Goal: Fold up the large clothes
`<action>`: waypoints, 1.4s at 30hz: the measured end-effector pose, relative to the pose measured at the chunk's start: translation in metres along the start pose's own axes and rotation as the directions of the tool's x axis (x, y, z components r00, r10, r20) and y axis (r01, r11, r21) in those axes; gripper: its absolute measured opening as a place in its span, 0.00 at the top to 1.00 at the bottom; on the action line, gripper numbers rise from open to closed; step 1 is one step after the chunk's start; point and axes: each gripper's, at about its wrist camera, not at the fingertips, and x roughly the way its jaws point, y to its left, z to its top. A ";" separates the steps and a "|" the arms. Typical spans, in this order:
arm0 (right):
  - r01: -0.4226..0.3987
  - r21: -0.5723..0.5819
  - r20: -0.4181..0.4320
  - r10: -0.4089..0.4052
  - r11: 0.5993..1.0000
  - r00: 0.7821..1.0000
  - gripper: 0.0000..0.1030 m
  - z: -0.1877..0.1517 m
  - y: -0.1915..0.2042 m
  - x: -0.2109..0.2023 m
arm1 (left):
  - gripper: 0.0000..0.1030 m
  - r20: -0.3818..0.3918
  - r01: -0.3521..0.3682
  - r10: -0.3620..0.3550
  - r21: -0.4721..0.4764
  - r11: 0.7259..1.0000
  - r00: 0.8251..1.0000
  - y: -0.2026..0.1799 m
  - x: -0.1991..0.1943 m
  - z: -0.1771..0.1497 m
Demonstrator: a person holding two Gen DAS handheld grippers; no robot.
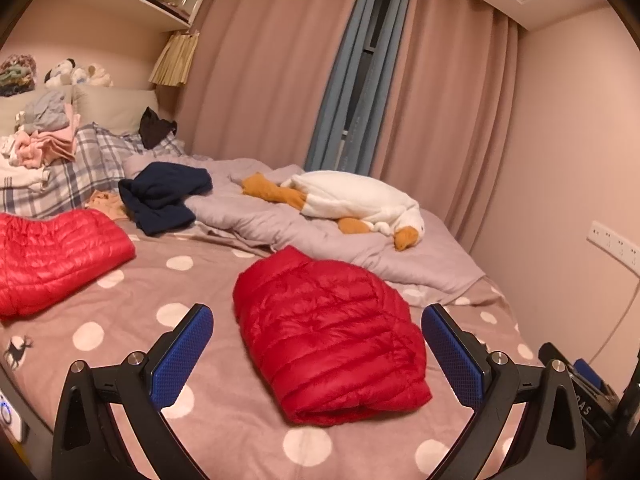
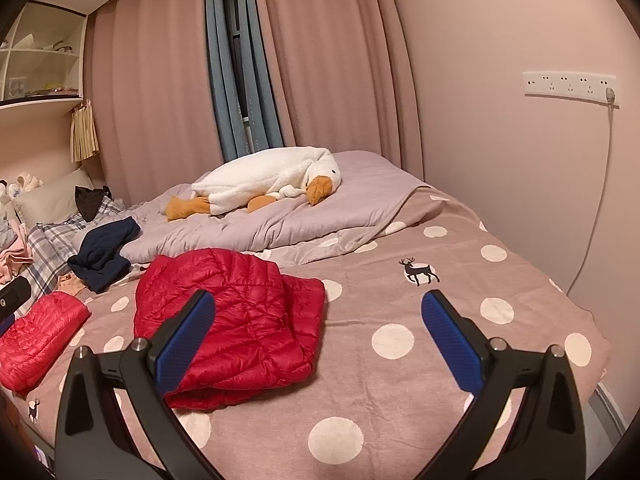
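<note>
A red quilted down jacket [image 1: 328, 336] lies folded into a compact bundle on the polka-dot bed cover [image 1: 132, 320]. It also shows in the right wrist view [image 2: 232, 320], left of centre. A second red down jacket [image 1: 52, 256] lies folded further left, also visible in the right wrist view [image 2: 36, 336]. My left gripper [image 1: 316, 348] is open and empty, held just above the near end of the bundle. My right gripper [image 2: 318, 340] is open and empty, with its left finger [image 2: 184, 348] over the bundle's right part.
A dark navy garment [image 1: 164, 196] lies crumpled behind the jackets. A white plush goose [image 1: 352, 204] rests on a grey duvet [image 1: 280, 228]. Pink and grey clothes [image 1: 48, 136] are piled near the pillows. Wall and power strip [image 2: 568, 84] stand at the right.
</note>
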 end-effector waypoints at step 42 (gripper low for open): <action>0.049 -0.004 -0.002 -0.049 0.999 0.999 0.00 0.001 -0.001 -0.002 | 0.00 0.027 -0.014 0.013 0.031 0.999 1.000 0.004 0.001 0.001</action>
